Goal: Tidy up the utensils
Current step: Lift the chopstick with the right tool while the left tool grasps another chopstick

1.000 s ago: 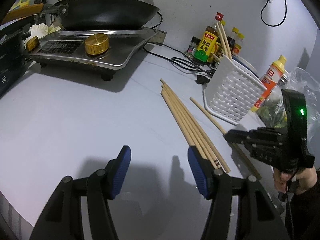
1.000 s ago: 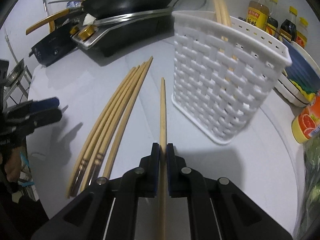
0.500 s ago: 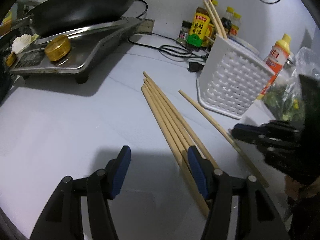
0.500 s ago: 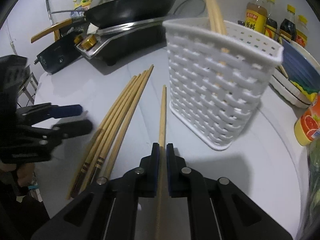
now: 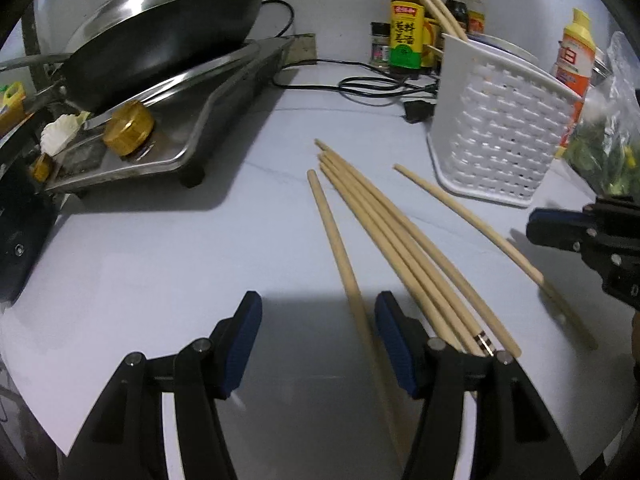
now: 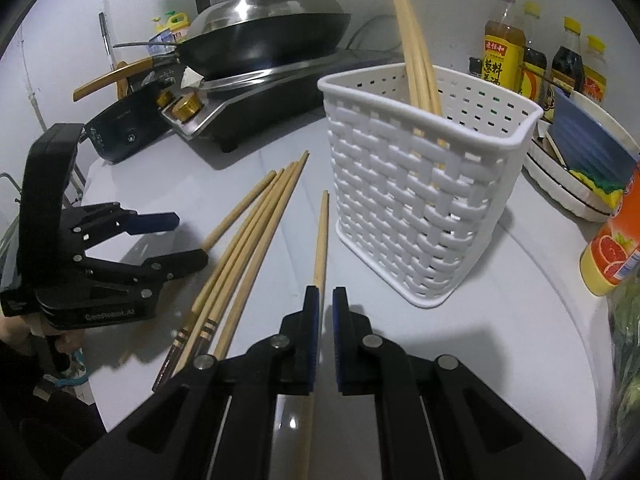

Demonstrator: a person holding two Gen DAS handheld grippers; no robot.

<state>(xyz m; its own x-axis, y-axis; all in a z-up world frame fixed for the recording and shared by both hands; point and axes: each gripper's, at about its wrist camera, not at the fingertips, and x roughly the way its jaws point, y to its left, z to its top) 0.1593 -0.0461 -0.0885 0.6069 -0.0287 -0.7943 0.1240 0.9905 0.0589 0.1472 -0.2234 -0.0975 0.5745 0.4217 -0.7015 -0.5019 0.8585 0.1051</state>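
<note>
Got the left gripper (image 5: 318, 304) spread wide, straddling one stray chopstick (image 5: 334, 236) running straight ahead between the fingers, with the chopstick bundle (image 5: 392, 240) just off the right finger. Over on the right gripper (image 6: 326, 292), barely cracked apart and seemingly clamping nothing, single chopstick (image 6: 320, 236) pointing dead ahead from under the left finger, white basket (image 6: 420, 208) near, ahead-right. Looks closer to the basket than the left, so probably the better pick

Open white counter (image 5: 168, 240) lies between the stove (image 5: 168, 120) and the loose chopsticks (image 5: 384, 224). A single chopstick (image 6: 320, 240) lies just beside the white basket (image 6: 420, 208), leaving a narrow lane. Bottles (image 6: 504, 52) and a plate (image 6: 580, 152) crowd the basket's far side. Cable (image 5: 368, 88) lies behind.
</note>
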